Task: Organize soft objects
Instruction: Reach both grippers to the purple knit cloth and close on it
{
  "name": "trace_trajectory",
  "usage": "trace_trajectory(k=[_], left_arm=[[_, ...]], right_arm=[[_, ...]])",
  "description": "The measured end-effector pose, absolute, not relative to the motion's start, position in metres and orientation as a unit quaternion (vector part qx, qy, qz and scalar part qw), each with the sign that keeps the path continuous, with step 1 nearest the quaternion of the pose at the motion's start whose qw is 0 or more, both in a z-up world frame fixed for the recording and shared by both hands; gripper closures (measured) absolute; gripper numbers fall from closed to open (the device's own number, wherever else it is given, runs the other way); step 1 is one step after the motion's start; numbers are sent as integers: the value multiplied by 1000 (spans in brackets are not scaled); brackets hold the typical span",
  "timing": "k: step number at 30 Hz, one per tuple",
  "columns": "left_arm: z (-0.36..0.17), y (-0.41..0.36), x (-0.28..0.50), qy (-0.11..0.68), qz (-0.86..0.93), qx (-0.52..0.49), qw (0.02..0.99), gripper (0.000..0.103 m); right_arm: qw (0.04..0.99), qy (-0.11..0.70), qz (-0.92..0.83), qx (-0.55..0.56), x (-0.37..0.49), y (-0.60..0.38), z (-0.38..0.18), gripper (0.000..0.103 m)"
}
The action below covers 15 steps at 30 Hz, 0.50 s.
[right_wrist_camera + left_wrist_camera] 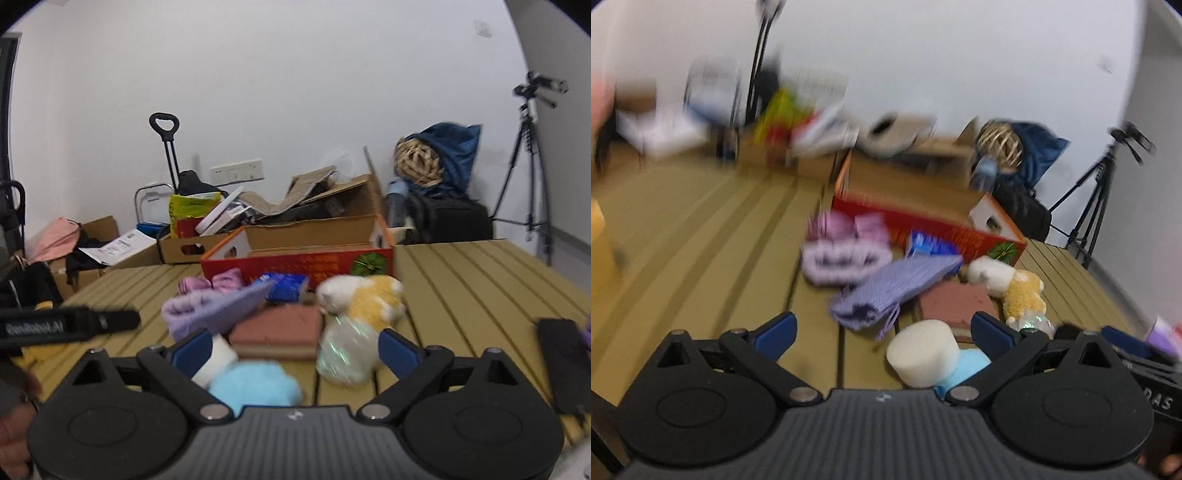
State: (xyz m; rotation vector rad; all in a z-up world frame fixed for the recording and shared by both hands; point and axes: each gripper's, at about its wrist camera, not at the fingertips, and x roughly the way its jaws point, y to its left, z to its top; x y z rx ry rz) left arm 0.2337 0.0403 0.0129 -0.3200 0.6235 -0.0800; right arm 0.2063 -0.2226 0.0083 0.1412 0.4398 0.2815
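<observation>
- Left gripper point(882, 330): blue fingers point(779, 330) spread wide, nothing between the pads; it hangs over the slatted table point(701, 258).
- Right gripper point(295, 349): fingers point(397, 350) also wide apart, gripping nothing.
- Soft objects lie in a loose pile on the table, at 12 o'clock from both grippers.
- Left wrist view: white foam cylinder point(921, 352) nearest, lying on a light blue fluffy piece point(967, 363); brown sponge block point(955, 304) just behind it.
- Lavender knit cloth point(886, 290) at 11 o'clock, touching the block; a blurred lilac fuzzy item point(846, 258) beyond it.
- Yellow-and-white plush toy point(1015, 286) at 1 o'clock, beside the block.
- Red cardboard box point(960, 232) stands open behind the pile, at 12 o'clock.
</observation>
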Motion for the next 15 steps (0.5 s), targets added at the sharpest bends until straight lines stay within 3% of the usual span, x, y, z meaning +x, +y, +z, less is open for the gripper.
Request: trace_trajectory(k=[4, 7, 9, 12, 14, 15], left_arm=[[-13, 75, 280, 370, -66, -290, 880, 7], [-26, 84, 307, 386, -97, -331, 856, 12], [-32, 83, 320, 388, -106, -338, 851, 23], [-45, 83, 325, 397, -137, -369, 829, 44], [-48, 80, 326, 402, -151, -372, 823, 74], [-47, 79, 326, 400, -155, -362, 828, 79]], right_arm=[[948, 240, 177, 109, 285, -200, 10, 11], [933, 280, 179, 136, 343, -179, 2, 20], [928, 305, 164, 137, 370, -167, -8, 25], [917, 333, 151, 161, 392, -162, -28, 47], [904, 345, 170, 186, 395, -165, -41, 90], [900, 343, 178, 202, 393, -169, -44, 94]])
